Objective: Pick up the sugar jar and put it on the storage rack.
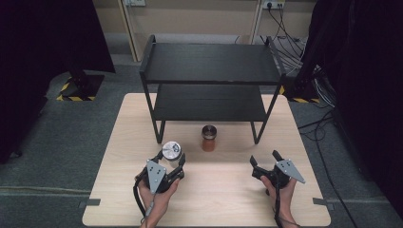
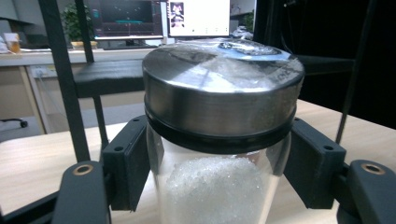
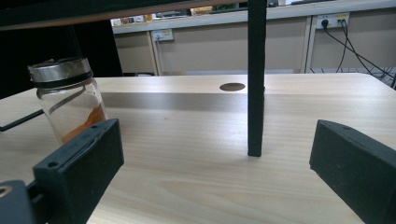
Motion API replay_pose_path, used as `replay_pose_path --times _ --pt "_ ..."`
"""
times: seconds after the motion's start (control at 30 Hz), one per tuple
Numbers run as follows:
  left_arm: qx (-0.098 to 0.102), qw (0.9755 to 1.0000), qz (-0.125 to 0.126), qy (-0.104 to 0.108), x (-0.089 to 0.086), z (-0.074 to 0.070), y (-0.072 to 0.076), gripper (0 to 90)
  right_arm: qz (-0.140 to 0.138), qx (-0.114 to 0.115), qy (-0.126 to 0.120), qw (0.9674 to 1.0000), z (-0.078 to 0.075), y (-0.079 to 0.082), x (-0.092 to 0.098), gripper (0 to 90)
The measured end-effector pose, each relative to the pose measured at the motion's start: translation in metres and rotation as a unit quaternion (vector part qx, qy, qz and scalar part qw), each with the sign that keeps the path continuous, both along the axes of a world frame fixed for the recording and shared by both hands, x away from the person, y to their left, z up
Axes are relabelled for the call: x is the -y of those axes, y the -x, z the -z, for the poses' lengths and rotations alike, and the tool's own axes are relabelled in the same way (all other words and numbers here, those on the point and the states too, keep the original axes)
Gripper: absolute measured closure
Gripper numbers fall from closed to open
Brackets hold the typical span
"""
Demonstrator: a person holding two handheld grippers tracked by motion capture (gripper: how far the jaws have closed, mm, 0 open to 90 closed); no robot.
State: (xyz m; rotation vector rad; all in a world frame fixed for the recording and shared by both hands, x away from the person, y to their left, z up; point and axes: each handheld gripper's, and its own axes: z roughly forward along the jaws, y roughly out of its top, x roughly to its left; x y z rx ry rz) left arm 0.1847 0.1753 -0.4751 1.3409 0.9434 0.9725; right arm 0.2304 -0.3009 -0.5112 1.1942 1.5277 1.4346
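left gripper (image 1: pixel 171 160) – clamped on the glass jar (image 2: pixel 219 154) of white grains, both pads against the glass below its steel lid (image 2: pixel 222 88) | jar – near the table's (image 1: pixel 223 199) front left, before the black shelf (image 1: pixel 209 64) | right gripper (image 1: pixel 265 160) – jaws wide apart, holding nothing | spice jar (image 1: pixel 208 138) – upright, mid-table, between the two grippers

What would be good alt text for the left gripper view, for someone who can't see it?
A clear glass jar of white granules, capped with a brushed metal lid, is clamped between the left gripper's two black jaws just below the lid. Behind it are a pale wooden table, a black shelf rack, and lit monitors in the distance.
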Motion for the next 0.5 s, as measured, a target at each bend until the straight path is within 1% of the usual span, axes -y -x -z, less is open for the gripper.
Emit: replay_pose_path --times 0.1,0.17,0.23,0.37,0.5 --pt "0.009 0.9998 -0.02 0.003 0.005 -0.008 -0.001 30.7 0.0 0.0 -0.001 1.0 0.0 0.0 0.0 3.0" --pt "0.01 0.9993 -0.036 0.004 0.01 -0.014 -0.003 30.8 0.0 0.001 0.0 1.0 0.0 0.0 0.0 3.0" --pt "0.01 0.999 -0.044 0.004 0.012 -0.019 -0.005 30.7 0.0 0.002 0.0 1.0 0.0 0.0 0.0 3.0" --pt "0.011 0.9988 -0.047 0.007 0.015 -0.024 -0.009 30.8 0.0 0.001 0.0 1.0 0.0 0.0 0.0 3.1" --pt "0.007 0.9991 -0.041 0.011 0.015 -0.025 -0.011 30.9 -0.001 0.002 -0.001 1.0 0.001 0.0 0.0 3.1"
